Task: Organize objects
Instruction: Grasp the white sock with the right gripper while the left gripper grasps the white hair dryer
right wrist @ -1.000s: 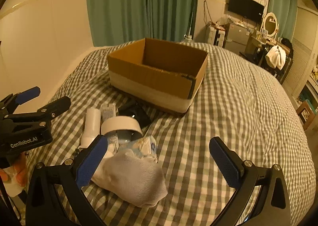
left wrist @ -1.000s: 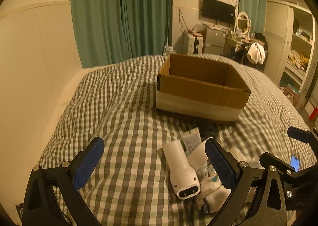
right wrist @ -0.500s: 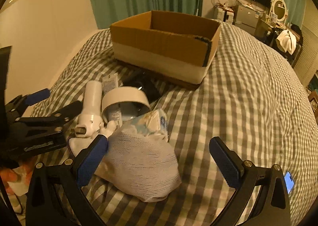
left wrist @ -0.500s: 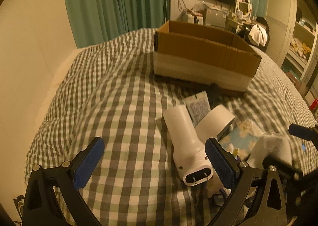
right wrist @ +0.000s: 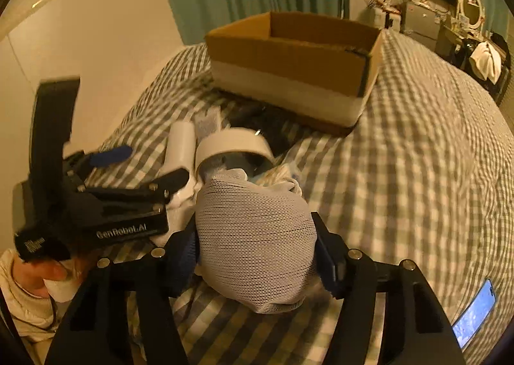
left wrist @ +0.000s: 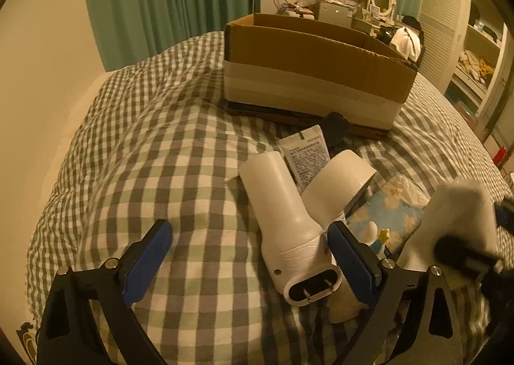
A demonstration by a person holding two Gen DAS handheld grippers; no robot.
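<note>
A pile of objects lies on the checked bed in front of an open cardboard box point(left wrist: 308, 72). My right gripper point(right wrist: 257, 255) is shut on a grey knitted cloth bundle point(right wrist: 257, 236), its pads pressing both sides; the bundle also shows at the right of the left wrist view point(left wrist: 456, 220). My left gripper point(left wrist: 250, 262) is open, its jaws around the plug end of a white hair dryer point(left wrist: 282, 223). A white tape roll point(left wrist: 337, 185), a small white sachet point(left wrist: 306, 153) and a floral tissue pack point(left wrist: 385, 207) lie beside the dryer.
The box point(right wrist: 295, 66) stands at the far middle of the bed. A lit phone point(right wrist: 472, 313) lies on the bed at the right. A wall and green curtains are on the left; furniture and shelves stand beyond the bed.
Both grippers have moved forward and down to the pile. My right gripper has closed on the grey cloth bundle. My left gripper has come around the hair dryer and stays open.
</note>
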